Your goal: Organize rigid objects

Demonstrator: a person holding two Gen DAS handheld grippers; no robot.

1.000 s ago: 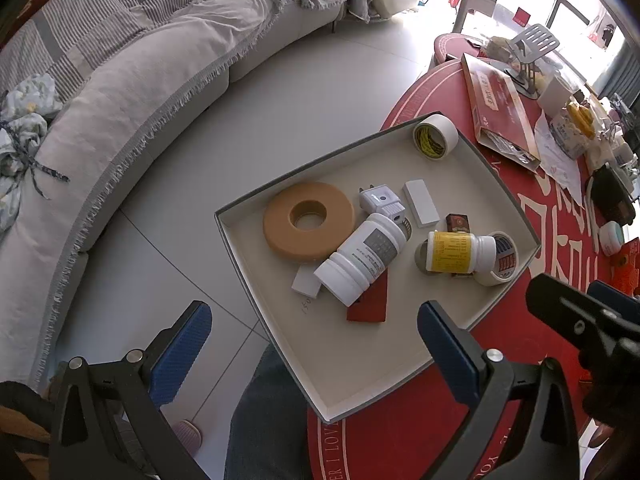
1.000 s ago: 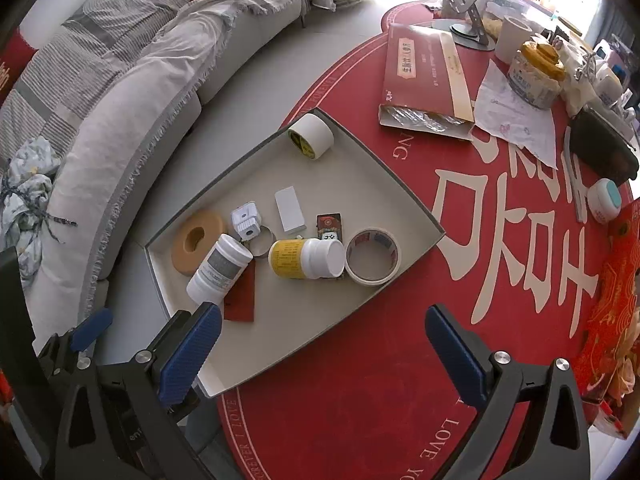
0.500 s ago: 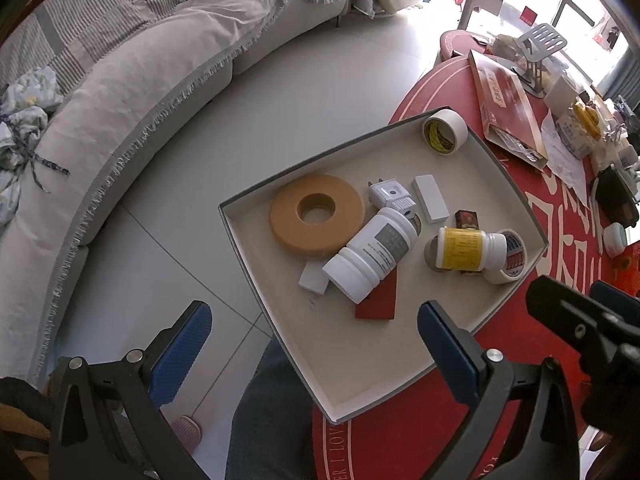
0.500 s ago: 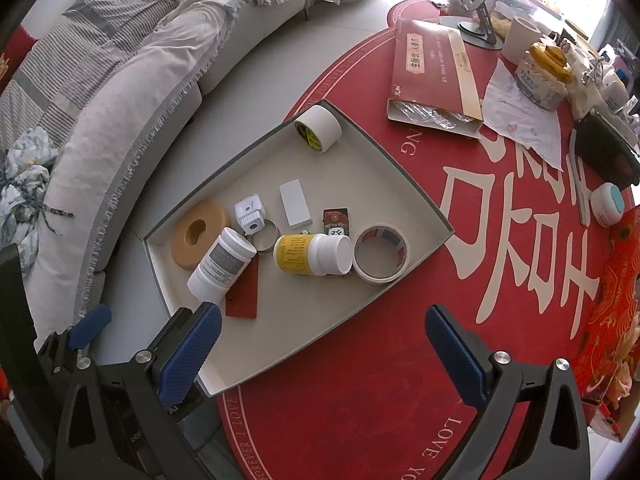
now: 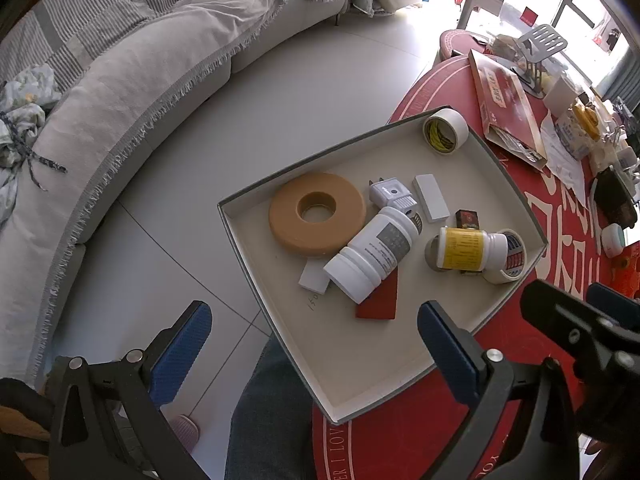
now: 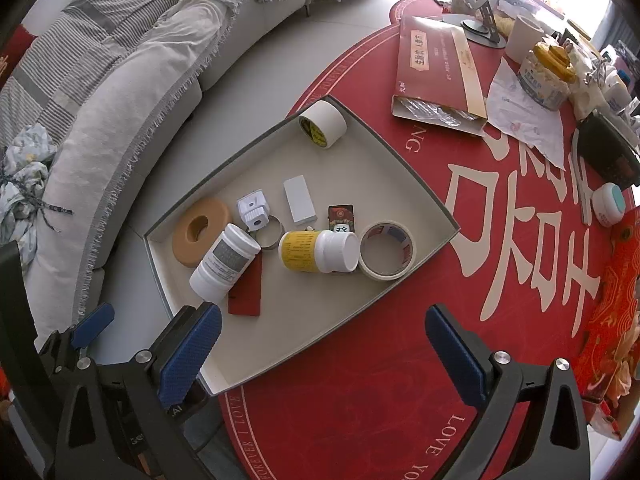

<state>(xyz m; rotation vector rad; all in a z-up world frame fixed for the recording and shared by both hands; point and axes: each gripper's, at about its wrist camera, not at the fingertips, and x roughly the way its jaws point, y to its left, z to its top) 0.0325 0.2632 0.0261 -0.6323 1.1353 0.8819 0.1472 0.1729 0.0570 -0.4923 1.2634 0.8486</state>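
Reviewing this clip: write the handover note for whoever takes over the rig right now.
Left tool: open, empty, hovering at the tray's near edge.
Right tool: open, empty, above the tray's near corner.
Everything sits loose in the tray: white bottle lying on the red card, yellow-label bottle lying beside the flat tape roll, tan ring, white adapter, another tape roll in the far corner.
Done: nothing visibly sorted.
Left: all of it.

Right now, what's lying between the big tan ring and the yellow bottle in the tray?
A white bottle lies on its side between the tan ring and the yellow bottle, over a red card. Right wrist view shows it.
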